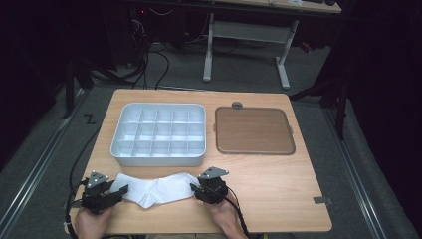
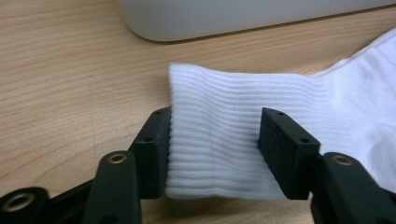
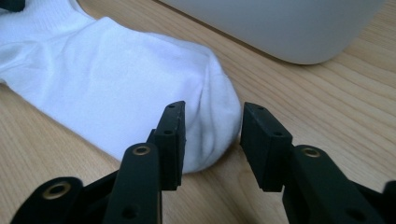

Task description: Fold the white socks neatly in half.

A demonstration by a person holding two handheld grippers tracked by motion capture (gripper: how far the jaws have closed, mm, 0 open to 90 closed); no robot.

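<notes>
On the table [image 1: 278, 179], both grippers straddle the white sock [image 1: 157, 190] ends; jaws apart, unclamped

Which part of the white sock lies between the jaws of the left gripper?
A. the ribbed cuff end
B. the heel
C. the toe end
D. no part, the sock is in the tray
A: in the left gripper view, the ribbed cuff of the white sock lies between the jaws of the left gripper, while the rounded toe sits at the right gripper.

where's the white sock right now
In the high view, the white ribbed cotton sock lies flat at the table's near edge, just before the white plastic compartment tray.
</notes>
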